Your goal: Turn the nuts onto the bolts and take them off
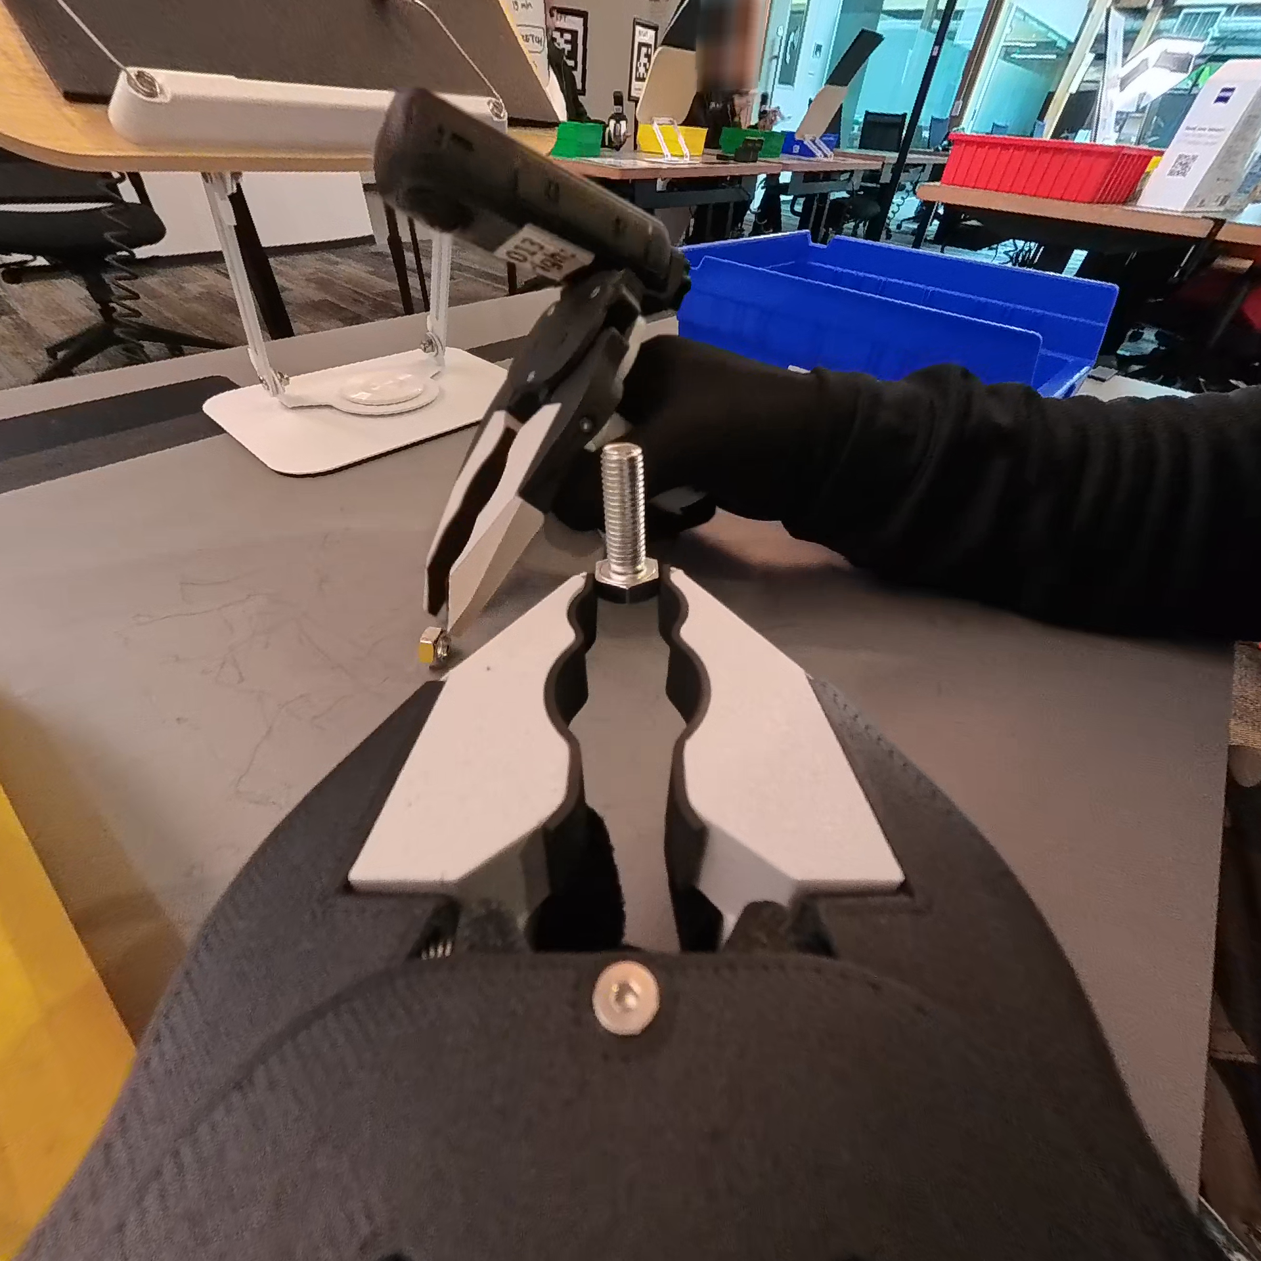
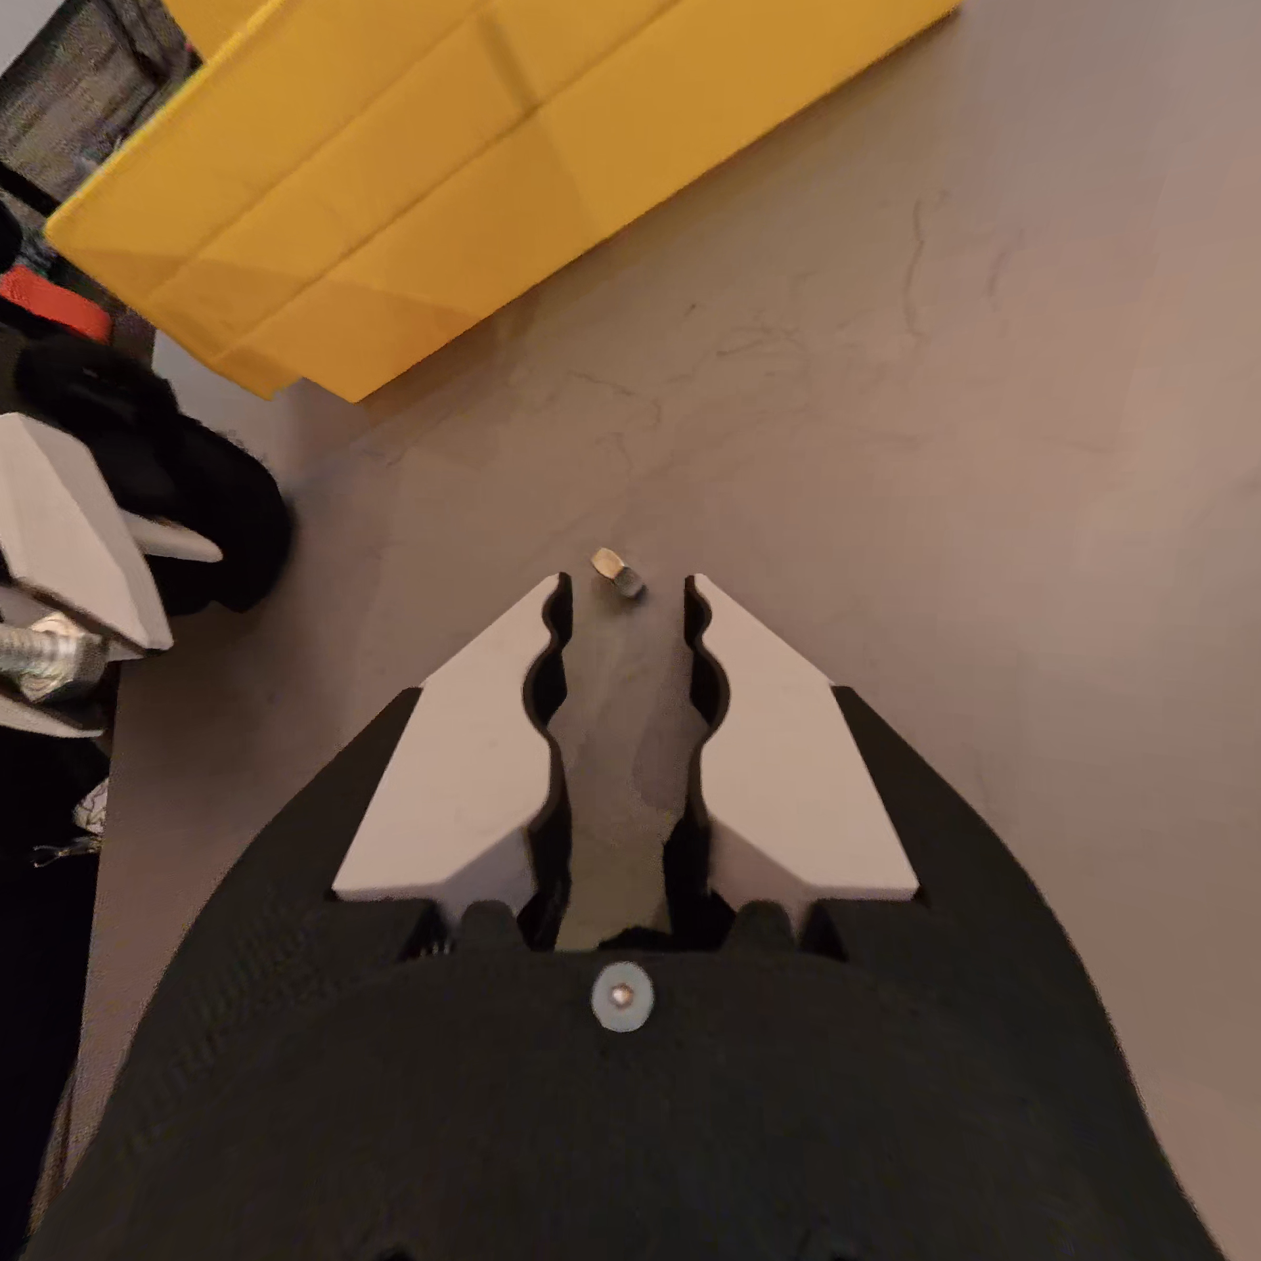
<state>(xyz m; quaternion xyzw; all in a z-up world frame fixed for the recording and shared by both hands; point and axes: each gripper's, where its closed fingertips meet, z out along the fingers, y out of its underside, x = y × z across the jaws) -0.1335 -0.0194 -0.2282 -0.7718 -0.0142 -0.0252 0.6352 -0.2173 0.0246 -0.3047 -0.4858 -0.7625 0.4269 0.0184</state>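
Observation:
My left gripper is shut on the hex head of a silver bolt and holds it upright, thread pointing up, just above the grey table. A small hex nut lies loose on the table to the left of the bolt. My right gripper is open and points down at the nut, which sits just beyond and between its fingertips, touching neither. The right gripper also shows in the left wrist view, held by a black-gloved hand. The left gripper's fingers and the bolt show at the left edge of the right wrist view.
A yellow bin stands on the table close to the nut. A blue bin is behind the gloved arm. A white stand base sits at the back left. Other desks with a red bin are far behind.

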